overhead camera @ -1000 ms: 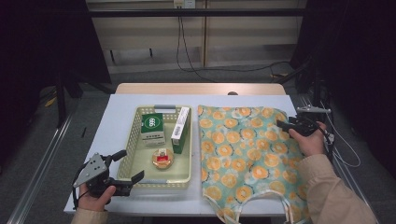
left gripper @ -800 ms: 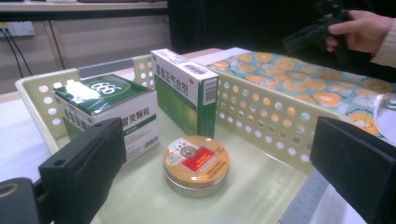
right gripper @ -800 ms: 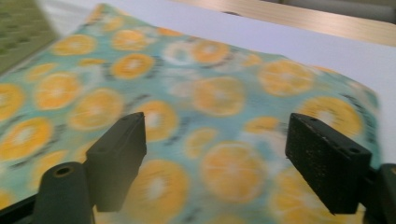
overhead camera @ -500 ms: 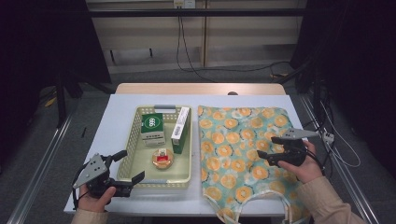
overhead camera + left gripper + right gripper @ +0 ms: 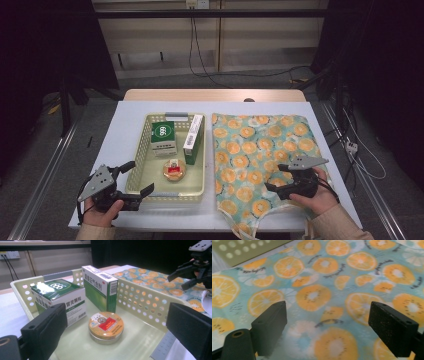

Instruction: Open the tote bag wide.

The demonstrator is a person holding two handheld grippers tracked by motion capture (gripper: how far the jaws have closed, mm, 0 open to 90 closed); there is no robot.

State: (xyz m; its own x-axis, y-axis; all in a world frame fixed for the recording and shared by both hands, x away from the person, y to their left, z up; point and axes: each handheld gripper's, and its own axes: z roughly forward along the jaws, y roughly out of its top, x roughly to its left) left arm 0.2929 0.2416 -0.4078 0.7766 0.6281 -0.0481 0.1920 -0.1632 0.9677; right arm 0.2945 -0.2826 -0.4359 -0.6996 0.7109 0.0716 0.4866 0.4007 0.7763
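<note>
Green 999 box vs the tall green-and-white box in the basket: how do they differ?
The 999 box is broad and squat, lying flat; the tall box is narrow and stands on its long edge. The 999 box sits toward the left wall of the basket, the tall box along the right wall. The 999 box's top is green; the tall box's is white with a barcode. Both are green-and-white cartons inside the basket.

A cloth bag (image 5: 265,160) printed with orange slices on a pale blue-green ground lies flat on the right half of the bench (image 5: 125,125), just beside a cream basket (image 5: 145,142). Its far edge runs straight, and its near end hangs slightly over the bench's front edge, where a light strap curls. In the right gripper view the print (image 5: 322,290) is smooth, with only faint creases.
</note>
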